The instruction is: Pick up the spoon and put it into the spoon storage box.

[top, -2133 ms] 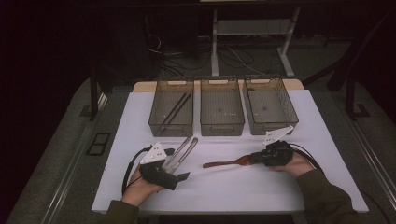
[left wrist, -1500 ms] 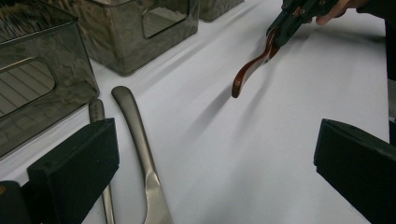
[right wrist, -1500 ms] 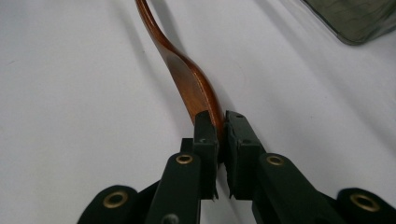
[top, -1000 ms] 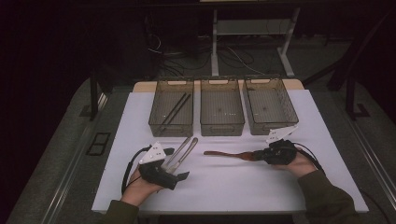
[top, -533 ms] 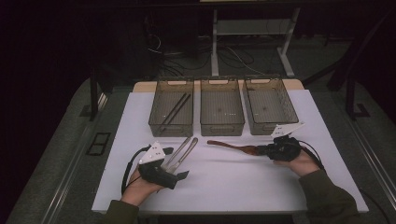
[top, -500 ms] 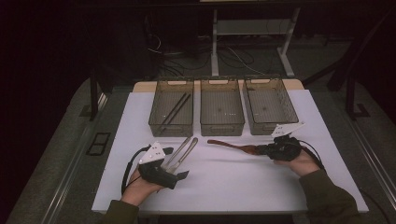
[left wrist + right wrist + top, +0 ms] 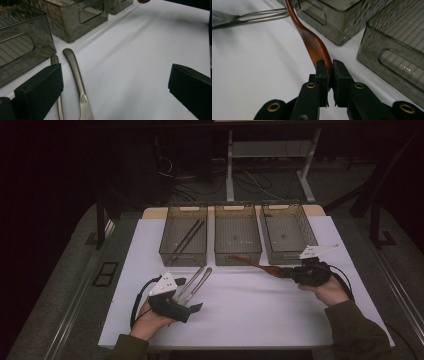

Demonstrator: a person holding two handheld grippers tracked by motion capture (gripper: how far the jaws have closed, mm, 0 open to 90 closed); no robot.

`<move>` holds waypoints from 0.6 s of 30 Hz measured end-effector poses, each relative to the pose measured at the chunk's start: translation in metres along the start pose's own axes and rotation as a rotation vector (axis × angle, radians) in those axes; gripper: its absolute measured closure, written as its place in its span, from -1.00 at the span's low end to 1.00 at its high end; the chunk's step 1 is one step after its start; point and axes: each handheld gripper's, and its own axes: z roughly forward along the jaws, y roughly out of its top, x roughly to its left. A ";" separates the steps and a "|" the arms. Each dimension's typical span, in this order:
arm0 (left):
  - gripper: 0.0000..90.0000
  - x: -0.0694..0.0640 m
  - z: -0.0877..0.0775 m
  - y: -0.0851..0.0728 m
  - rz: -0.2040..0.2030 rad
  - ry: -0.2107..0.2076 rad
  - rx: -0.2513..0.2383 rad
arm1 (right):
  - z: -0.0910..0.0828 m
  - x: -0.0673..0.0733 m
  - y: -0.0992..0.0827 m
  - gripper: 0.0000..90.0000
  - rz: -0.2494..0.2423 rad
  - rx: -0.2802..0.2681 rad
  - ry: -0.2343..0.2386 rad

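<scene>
Wooden and reddish-brown, the spoon (image 7: 255, 265) is sitting clenched between the jaws of the right gripper (image 7: 286, 272), pinched edge-on at its broad end, as the right gripper view shows (image 7: 318, 47). Its slim handle is reaching out to the left, passing in front of the middle bin (image 7: 237, 232) and hanging clear of the white table (image 7: 260, 310). The right hand (image 7: 330, 290) is lying low and level behind the gripper, its olive sleeve (image 7: 357, 332) coming in from the bottom corner.

On the other side, the left hand (image 7: 150, 322) is resting on the table, with the left gripper (image 7: 187, 301) pointing up and to the right, its jaws standing wide apart and grasping nothing. A steel knife (image 7: 77, 82) and what is probably a fork (image 7: 57, 82) are lying between and just ahead of those jaws, near the left bin (image 7: 184, 237), which is holding two dark sticks (image 7: 187, 237). No readable writing is showing on any of the bins or grippers.
</scene>
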 end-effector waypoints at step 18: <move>-1.00 -0.001 0.002 0.001 0.003 0.006 0.007 | -0.008 -0.001 0.027 0.83 0.095 -0.076 -0.091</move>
